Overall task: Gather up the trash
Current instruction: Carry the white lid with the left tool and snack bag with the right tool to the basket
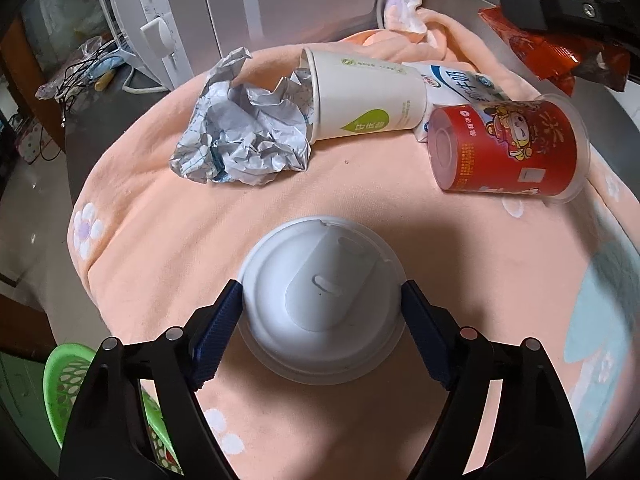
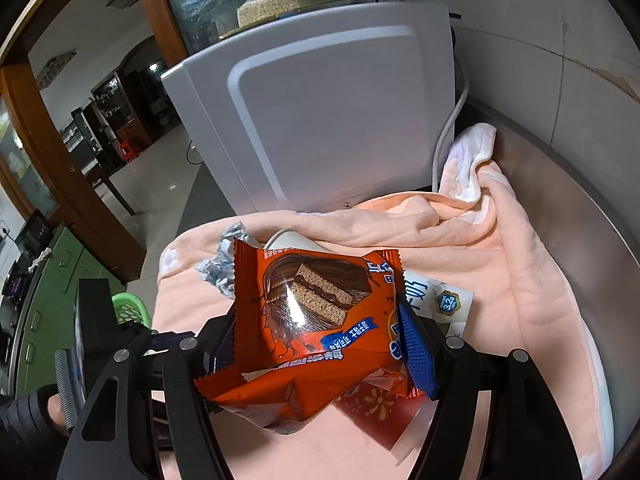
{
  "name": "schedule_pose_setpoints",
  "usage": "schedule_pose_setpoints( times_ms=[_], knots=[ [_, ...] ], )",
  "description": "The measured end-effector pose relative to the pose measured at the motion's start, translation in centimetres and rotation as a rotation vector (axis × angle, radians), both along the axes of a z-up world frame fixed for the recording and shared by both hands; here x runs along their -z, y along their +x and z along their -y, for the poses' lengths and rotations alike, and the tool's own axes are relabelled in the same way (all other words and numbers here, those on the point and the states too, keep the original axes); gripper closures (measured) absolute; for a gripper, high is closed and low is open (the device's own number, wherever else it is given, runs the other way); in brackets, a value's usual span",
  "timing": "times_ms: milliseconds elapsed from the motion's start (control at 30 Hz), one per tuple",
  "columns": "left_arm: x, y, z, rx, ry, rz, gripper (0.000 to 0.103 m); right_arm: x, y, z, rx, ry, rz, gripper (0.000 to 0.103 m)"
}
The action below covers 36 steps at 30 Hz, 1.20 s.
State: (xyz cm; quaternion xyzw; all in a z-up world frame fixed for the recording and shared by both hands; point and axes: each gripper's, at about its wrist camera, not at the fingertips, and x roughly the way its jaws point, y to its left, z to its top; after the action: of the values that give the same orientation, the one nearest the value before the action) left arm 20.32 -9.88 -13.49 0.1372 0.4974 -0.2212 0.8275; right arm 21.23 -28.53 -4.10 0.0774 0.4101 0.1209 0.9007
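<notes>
Left wrist view: left claw (image 1: 322, 308) has its blue pads against both sides of a white domed lid (image 1: 320, 304) on the peach towel (image 1: 360, 200).
Beyond: crumpled paper (image 1: 244, 128), white paper cup (image 1: 360, 96) lying mouth-left, red tub (image 1: 508, 148) on its side.
Right claw (image 2: 320, 344): clamped on an orange snack wrapper (image 2: 312, 312), raised above the towel.

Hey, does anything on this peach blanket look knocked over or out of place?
Yes. The white paper cup lies on its side with crumpled paper at its mouth, and the red snack tub has tipped over beside it.
</notes>
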Motion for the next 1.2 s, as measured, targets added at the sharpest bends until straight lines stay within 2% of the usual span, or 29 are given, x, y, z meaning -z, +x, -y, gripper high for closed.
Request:
schedule_pose_setpoints(
  times_ms=[400, 667, 900, 1200],
  knots=[
    [-3.2, -2.0, -2.9, -0.043, -0.083, 0.055, 0.025, -1.1, -2.4, -0.9, -0.016, 0.032, 0.036, 0.036],
    [-5.6, -4.2, -6.3, -0.096, -0.123, 0.106, 0.025, -1.3, -4.2, -3.2, -0.057, 0.056, 0.045, 0.036],
    [-7.1, -6.3, -11.3, -0.193, -0.146, 0.135, 0.025, -1.3, -5.3, -5.9, -0.108, 0.071, 0.05, 0.036],
    [-7.6, -8.4, -19.2, -0.365, -0.126, 0.156, 0.025, -1.6, -6.5, -10.2, -0.194, 0.085, 0.055, 0.036]
  ],
)
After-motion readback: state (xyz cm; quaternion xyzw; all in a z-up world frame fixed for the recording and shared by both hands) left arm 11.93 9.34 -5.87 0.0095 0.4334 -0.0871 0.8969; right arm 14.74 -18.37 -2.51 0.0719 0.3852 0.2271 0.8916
